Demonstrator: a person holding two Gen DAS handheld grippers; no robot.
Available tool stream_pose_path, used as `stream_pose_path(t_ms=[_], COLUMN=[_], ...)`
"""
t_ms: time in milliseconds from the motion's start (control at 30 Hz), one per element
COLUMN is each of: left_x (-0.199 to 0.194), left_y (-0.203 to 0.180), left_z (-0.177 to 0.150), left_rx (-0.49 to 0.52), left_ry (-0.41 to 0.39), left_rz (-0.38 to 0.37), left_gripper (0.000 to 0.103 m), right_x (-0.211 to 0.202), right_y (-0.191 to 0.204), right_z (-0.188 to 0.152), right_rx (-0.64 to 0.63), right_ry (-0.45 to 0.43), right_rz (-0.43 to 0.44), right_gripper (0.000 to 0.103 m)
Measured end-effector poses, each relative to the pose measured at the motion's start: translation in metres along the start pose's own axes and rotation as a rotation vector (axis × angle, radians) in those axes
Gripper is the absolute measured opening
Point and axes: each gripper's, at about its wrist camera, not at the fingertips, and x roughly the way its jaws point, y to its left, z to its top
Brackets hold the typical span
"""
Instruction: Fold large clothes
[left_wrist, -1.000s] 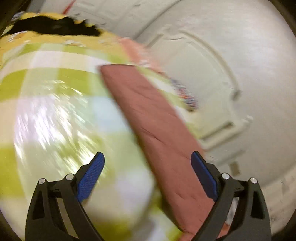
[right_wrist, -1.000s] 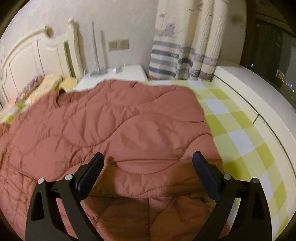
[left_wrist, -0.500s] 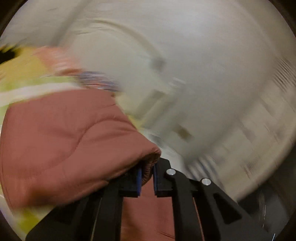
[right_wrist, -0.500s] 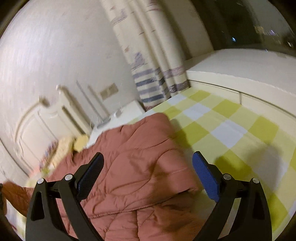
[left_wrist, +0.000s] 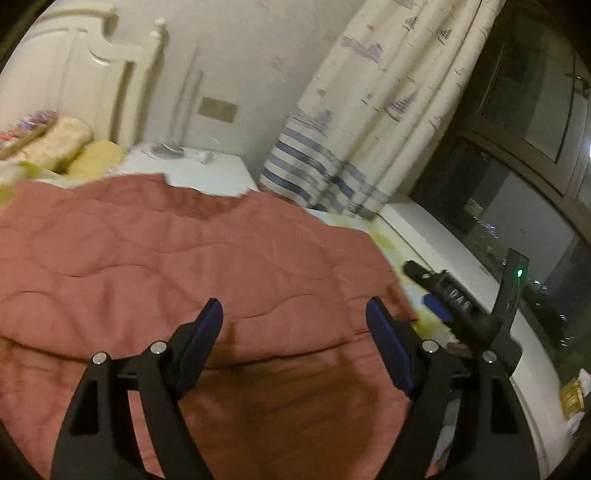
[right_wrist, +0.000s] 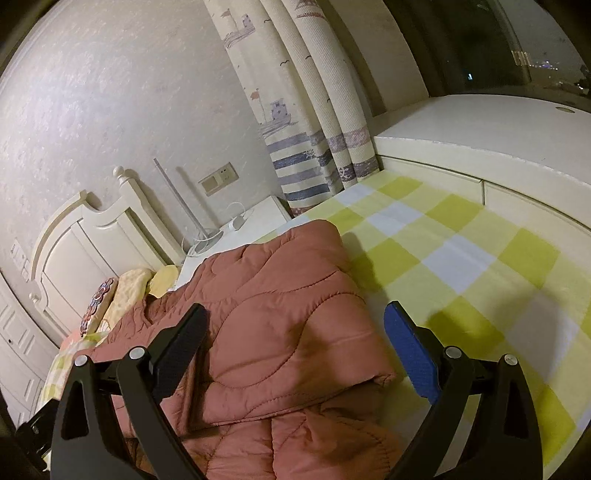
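Reddish-brown quilt (left_wrist: 177, 266): puffy and stitched in wavy lines, it lies folded over itself on the bed, one layer on top of another, right under both grippers.
Left hand-held gripper (left_wrist: 295, 332): its blue pads are spread wide and have just been opening; nothing is between them, and the quilt lies below.
Right hand-held gripper (right_wrist: 295, 332): spread wide too, pinching nothing; it hangs over the quilt's folded corner (right_wrist: 380, 376). From the left wrist view it shows at the right, beside the quilt's edge.
Bed sheet (right_wrist: 461, 258): yellow, green and white squares, bare to the right of the quilt.
Pillows (left_wrist: 62, 140): pale yellow ones sit past the quilt's far edge, up by the headboard.
Headboard (right_wrist: 85, 243): cream wood with a round knob on its post.
Bedside table (left_wrist: 199, 173): white, just beside the bed, with a thin lamp stand and a cable on it.
Curtain (left_wrist: 365, 110): cream with little boats and blue stripes at the bottom, hanging past the table.
Window (left_wrist: 524, 129): dark, with small lights outside, beyond a white ledge.
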Motion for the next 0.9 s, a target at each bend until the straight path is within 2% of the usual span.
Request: stream_pose_path(t_ms=[33,100,200,267,333,467,600,733,833,900], left_x=[-0.014,-0.045,-0.09,-0.111,-0.114,-0.101,-0.089,-0.095,-0.1,-0.103], left_y=[0.011,0.057,0.108,0.135,0.152,0.166,0.154,0.159,0.163,0.163], left_z=[-0.001,0.028,0.026,0.016,0.001,-0.007,-0.005,-0.008,-0.01,-0.01], left_rx=[-0.008,-0.04,-0.141,-0.216,-0.249,-0.266,-0.194,-0.206,-0.229,-0.237], left_ry=[-0.04,-0.115,-0.227,-0.254,-0.244,-0.136,-0.117,-0.108,-0.11,-0.124], left_rz=[0.043,0.127,0.323,0.417,0.484,0.519,0.529,0.517,0.51,0.507], left_gripper=[0.083,0.087,0.088,0.088,0.088,0.088,0.09,0.092,0.092,0.092], right_x=[0.0,0.0,0.0,0.001,0.003,0.006,0.007,-0.008,0.001,0.031], right_y=[0.0,0.0,0.001,0.006,0.014,0.039,0.066,0.123,0.166,0.175], right_z=[-0.001,-0.001,-0.002,-0.003,-0.005,-0.014,-0.02,-0.038,-0.065,-0.095], right_rx=[0.001,0.0,-0.003,-0.027,-0.069,-0.198,-0.317,-0.493,-0.689,-0.796], right_ry=[0.0,-0.002,-0.004,0.004,0.013,0.022,0.038,0.051,0.128,0.265], right_rz=[-0.001,-0.001,-0.005,-0.004,-0.002,-0.03,-0.107,-0.004,0.046,-0.013], right_gripper=[0.092,0.092,0.092,0.092,0.092,0.092,0.092,0.092,0.093,0.093])
